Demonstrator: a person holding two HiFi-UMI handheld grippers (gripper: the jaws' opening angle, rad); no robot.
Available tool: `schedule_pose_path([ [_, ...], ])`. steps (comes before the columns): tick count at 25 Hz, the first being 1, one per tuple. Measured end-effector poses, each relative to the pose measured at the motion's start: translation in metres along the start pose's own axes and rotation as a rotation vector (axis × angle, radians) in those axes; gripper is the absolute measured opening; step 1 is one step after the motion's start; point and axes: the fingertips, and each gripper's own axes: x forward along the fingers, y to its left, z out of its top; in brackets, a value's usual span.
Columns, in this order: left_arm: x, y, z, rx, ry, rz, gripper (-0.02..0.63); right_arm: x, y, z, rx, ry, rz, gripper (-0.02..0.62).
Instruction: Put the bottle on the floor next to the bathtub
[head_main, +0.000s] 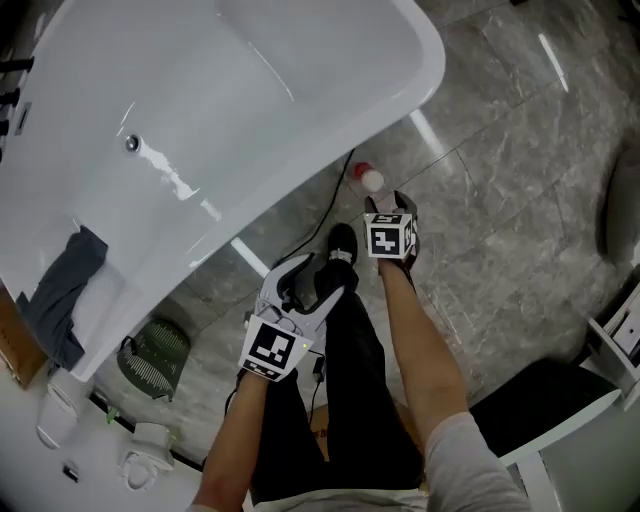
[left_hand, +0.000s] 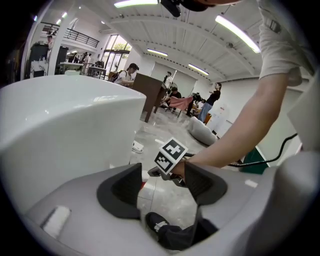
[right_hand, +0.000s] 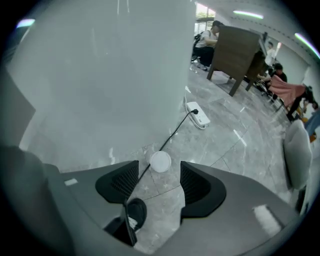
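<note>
A bottle with a white round cap and a red body stands upright on the grey stone floor, close to the outer wall of the white bathtub. In the right gripper view I look down on its cap, which sits just beyond the tips of the jaws, with a gap on both sides. My right gripper hangs over the bottle and is open. My left gripper is held back near the person's leg, open and holding nothing. It looks at the right gripper's marker cube.
A black cable runs along the floor from a white power strip past the bottle. The person's black shoe stands near it. A dark cloth lies on the tub rim. A green ribbed object and a white stool are nearby.
</note>
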Motion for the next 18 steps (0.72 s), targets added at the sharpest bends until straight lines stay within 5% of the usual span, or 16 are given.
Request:
schedule_pose_path([
  [6,-0.029,-0.019,0.027,0.054,-0.014,-0.025,0.321,-0.112,-0.004,0.008,0.187,-0.140,-0.006,0.263],
  [18,-0.125,-0.041,0.037,0.054,0.031,-0.001,0.321,-0.329,0.065,-0.009,0.295,-0.325,0.080,0.264],
])
